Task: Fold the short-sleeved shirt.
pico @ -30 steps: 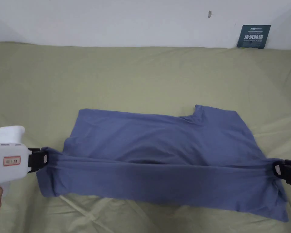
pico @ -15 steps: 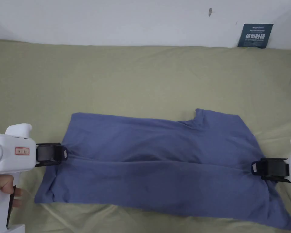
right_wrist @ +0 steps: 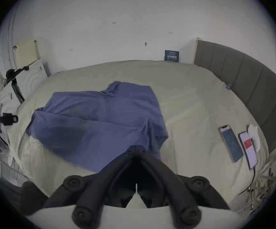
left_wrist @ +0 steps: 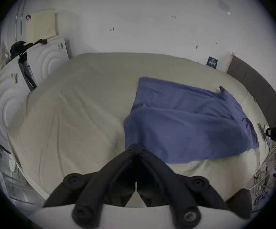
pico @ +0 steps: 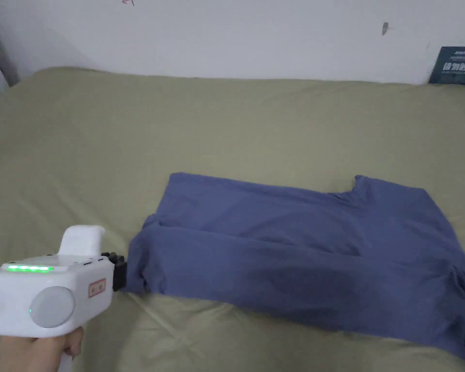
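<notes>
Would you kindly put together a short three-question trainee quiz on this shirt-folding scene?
1. True or false: the blue shirt lies on the bed with its near edge folded over its middle.
2. Are the left gripper and right gripper open or shut?
3. What lies on the bed right of the shirt in the right gripper view? A) two phones B) a book C) a pillow

Key: 1 true; 2 shut, empty; 3 A.

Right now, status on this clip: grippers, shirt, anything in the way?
Left gripper shut, empty, at the shirt's left end. Right gripper shut, empty, jaws closed over the other end. Shirt flat on bed, near edge folded over. Two phones well off to the right.
</notes>
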{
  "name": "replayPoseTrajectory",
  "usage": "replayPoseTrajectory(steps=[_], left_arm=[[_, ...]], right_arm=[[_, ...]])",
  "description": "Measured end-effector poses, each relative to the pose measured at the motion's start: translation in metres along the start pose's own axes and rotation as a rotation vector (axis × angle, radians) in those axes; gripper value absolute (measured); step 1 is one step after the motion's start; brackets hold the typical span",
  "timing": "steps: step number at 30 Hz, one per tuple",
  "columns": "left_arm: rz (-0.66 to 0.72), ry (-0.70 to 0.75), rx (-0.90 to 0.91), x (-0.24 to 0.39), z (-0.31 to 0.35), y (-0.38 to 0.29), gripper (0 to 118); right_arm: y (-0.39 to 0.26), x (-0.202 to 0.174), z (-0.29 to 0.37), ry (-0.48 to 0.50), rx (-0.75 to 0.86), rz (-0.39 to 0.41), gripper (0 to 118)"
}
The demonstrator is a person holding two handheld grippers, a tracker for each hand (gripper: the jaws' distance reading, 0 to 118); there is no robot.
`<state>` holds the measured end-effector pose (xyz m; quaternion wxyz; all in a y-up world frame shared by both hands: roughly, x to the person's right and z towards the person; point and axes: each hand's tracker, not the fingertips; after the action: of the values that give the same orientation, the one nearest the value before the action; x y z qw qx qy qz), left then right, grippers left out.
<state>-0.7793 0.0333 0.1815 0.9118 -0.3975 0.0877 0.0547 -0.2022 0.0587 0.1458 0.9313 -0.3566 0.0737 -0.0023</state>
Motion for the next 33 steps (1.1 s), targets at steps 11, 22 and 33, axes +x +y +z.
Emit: replayPoseTrajectory(steps=[11,22,33], left_arm=[[0.050,0.029,-0.196,0.004,-0.077,0.010,116],[-0.049,-0.018,-0.191,0.017,-0.068,0.011,6],[-0.031,-0.013,-0.188,0.019,-0.064,0.018,6]], right_arm=[[-0.009,0.025,-0.021,-0.026,-0.078,-0.036,1],[-0.013,0.045,-0.044,-0.015,-0.134,-0.051,1],[-0.020,0.049,-0.085,0.038,-0.277,-0.064,118]])
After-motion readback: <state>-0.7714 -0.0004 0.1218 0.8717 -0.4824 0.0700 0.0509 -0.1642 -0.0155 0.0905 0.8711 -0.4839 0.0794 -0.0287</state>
